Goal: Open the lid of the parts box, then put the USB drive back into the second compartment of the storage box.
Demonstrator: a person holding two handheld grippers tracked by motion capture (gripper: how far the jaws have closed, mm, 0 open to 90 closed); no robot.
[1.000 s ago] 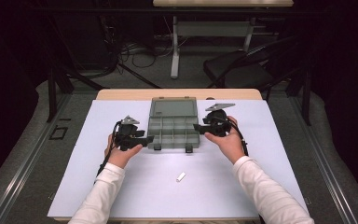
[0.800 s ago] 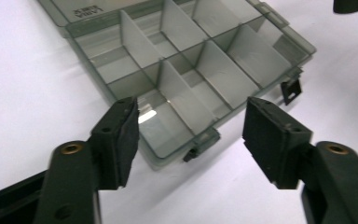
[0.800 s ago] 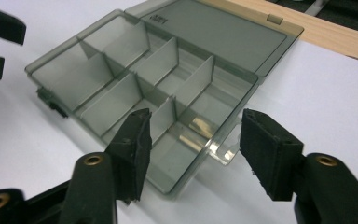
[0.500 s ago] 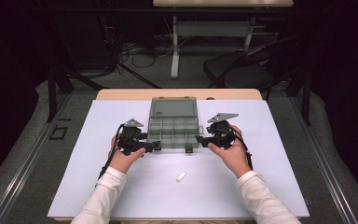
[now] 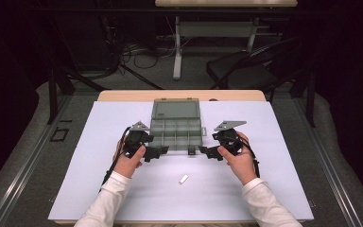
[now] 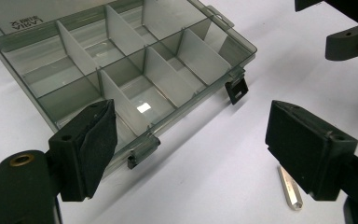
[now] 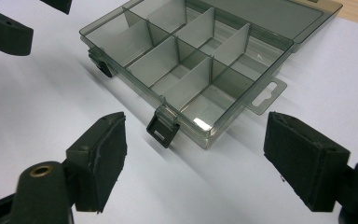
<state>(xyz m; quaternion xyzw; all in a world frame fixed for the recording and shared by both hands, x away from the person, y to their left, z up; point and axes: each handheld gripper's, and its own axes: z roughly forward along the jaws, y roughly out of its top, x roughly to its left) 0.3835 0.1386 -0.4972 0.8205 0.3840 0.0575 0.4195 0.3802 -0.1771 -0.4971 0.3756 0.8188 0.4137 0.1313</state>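
A smoky grey compartment box [image 5: 176, 131] lies on the white sheet with its lid [image 5: 176, 109] folded back and its compartments bare. My left gripper [image 5: 158, 152] stands open off the box's front left corner, and my right gripper [image 5: 203, 151] stands open off the front right. Both pairs of jaws have just been opening, with nothing between them. In the left gripper view, the left gripper [image 6: 198, 140] faces the box [image 6: 121, 70], with a small metal standoff [image 6: 290, 189] beside the right jaw. In the right gripper view, the right gripper [image 7: 203, 154] faces the box [image 7: 191, 60] and a black latch [image 7: 162, 127].
The standoff [image 5: 183, 178] lies on the sheet [image 5: 274, 179] nearer the person than the box. A second latch [image 6: 237, 89] hangs open at the front wall. A wooden table edge [image 5: 123, 96] shows behind the sheet, and beyond it stand a dark chair [image 5: 246, 71] and table legs.
Both grippers have drawn back from the box's front edge toward the person, the right one farther. Their jaws stand wider apart than before. The box and standoff have not moved.
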